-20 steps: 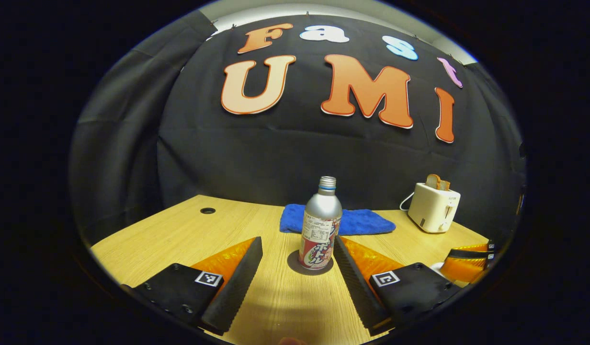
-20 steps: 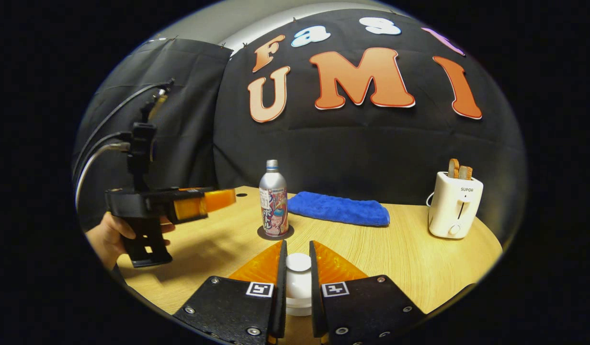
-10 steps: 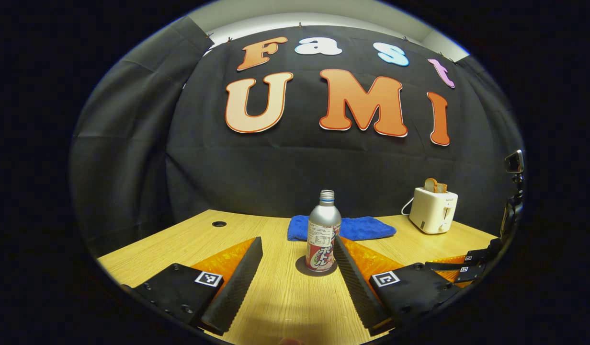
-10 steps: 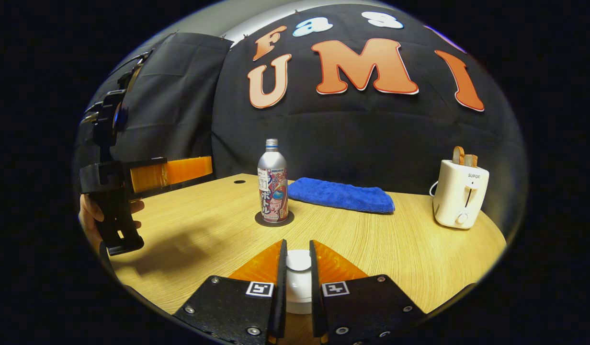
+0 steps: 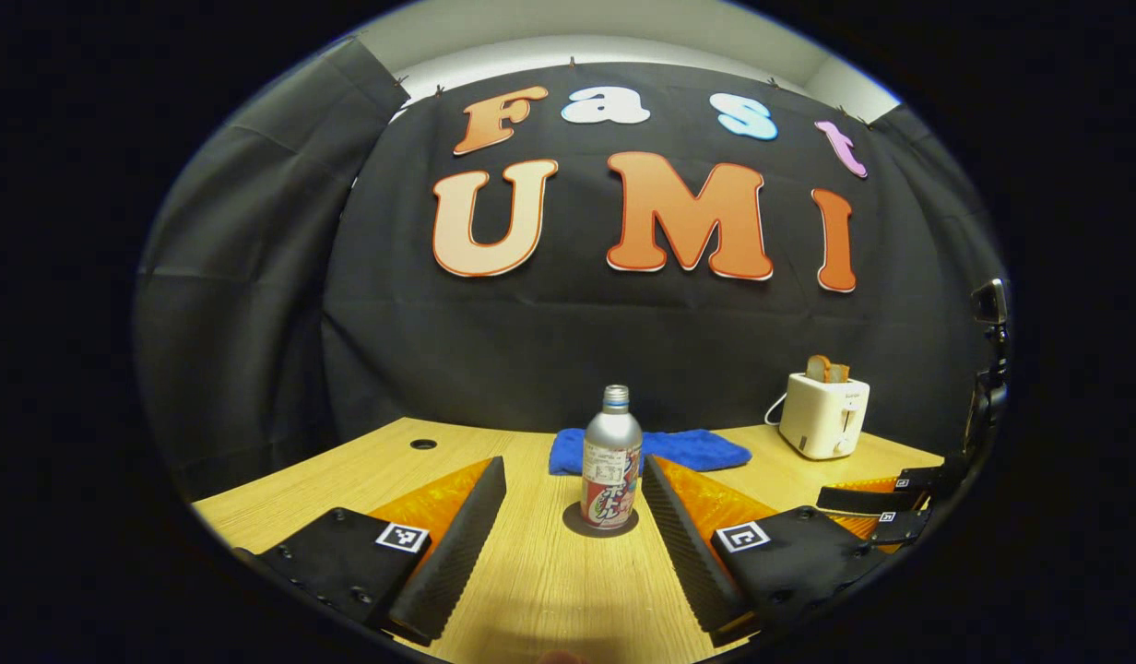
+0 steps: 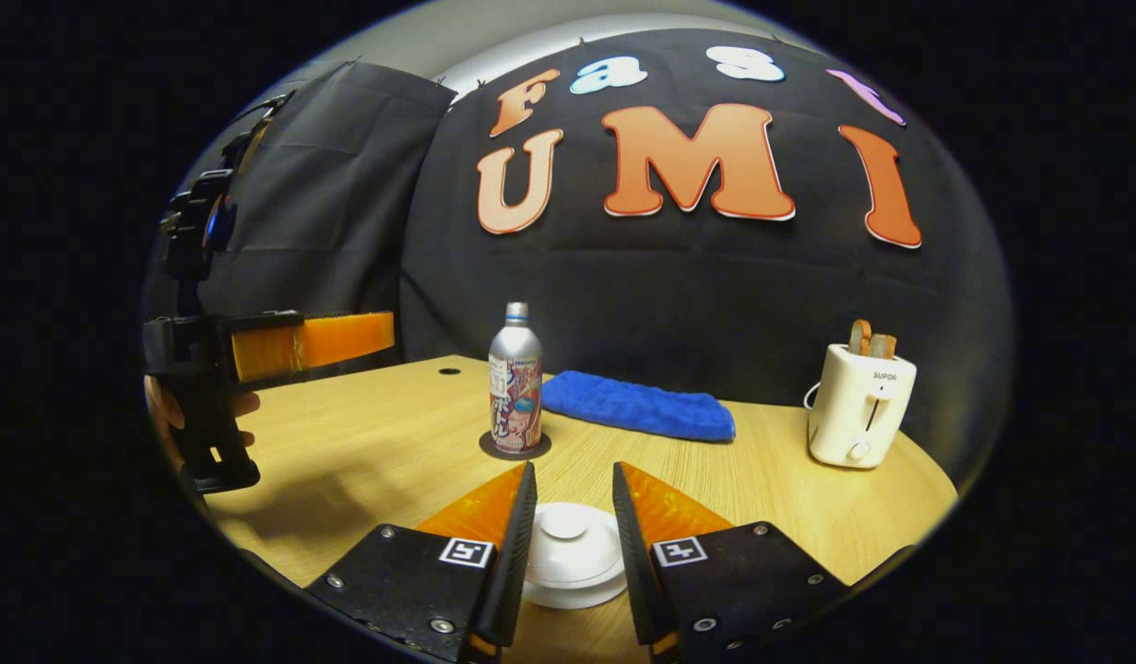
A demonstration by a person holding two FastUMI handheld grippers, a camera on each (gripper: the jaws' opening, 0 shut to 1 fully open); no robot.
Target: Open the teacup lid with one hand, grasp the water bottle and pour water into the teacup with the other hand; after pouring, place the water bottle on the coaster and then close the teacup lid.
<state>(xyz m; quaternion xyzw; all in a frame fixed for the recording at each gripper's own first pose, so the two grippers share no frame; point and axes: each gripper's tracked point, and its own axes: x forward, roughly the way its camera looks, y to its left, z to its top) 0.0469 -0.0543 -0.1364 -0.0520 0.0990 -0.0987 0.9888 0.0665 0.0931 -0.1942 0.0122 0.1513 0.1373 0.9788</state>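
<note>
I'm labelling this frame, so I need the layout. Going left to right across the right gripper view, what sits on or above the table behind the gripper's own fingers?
Left gripper, held by a hand → water bottle on its coaster → blue towel → white toaster.

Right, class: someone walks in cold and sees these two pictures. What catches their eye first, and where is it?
Probably the silver water bottle, upright on a dark coaster mid-table, framed by the open left gripper. Next, the white teacup lid sitting between the right gripper fingers, which stand apart from its knob. Behind lie a blue cloth and, far right, a white toaster holding toast.
</note>
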